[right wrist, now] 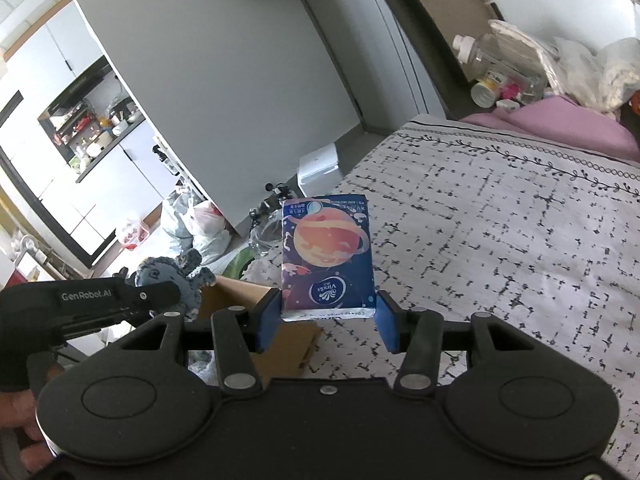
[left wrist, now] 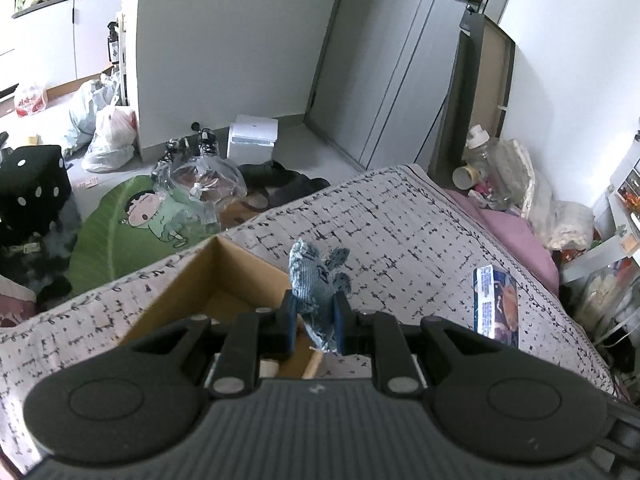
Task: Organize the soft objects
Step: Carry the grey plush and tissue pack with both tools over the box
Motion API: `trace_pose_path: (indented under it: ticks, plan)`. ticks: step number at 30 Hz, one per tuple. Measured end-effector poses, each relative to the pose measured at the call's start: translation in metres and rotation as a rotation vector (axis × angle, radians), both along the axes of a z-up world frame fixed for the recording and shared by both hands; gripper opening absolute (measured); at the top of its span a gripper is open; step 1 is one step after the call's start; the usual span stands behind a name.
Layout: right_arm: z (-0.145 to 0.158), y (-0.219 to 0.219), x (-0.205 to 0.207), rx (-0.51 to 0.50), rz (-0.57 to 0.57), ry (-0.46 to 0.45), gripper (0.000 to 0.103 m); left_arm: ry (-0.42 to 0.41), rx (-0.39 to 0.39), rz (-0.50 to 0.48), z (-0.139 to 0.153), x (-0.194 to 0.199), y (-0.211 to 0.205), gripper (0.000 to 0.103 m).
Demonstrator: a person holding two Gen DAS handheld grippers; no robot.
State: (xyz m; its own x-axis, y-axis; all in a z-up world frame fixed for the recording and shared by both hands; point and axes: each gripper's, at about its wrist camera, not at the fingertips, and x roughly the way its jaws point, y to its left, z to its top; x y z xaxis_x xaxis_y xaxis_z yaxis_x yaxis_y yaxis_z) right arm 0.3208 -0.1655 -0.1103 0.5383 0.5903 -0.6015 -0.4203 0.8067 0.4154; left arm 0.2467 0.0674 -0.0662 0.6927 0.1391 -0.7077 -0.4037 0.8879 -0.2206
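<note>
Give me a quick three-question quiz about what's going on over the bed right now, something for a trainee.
1. True or false: the left tool is shut on the blue knitted toy.
2. What does the right tool hold? A) a bottle B) a tissue pack C) nothing
3. Fill in: the cardboard ____ sits open on the patterned bedspread.

Key: 1 true; 2 B; 3 box.
</note>
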Motion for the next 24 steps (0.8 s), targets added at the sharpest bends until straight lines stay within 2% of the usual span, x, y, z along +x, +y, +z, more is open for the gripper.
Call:
trace_pose_path:
  ticks: [9, 24]
  plan:
    - [0.000, 0.025, -0.011, 0.002, 0.039, -0.035, 0.049, -0.017, 0.013, -0.014, 0.007, -0.010, 0.031, 0.017]
    - [-0.010, 0.068, -0.019, -0.040, 0.091, -0.063, 0.049, 0.021, -0.035, -0.018, -0.023, -0.003, 0.073, 0.017]
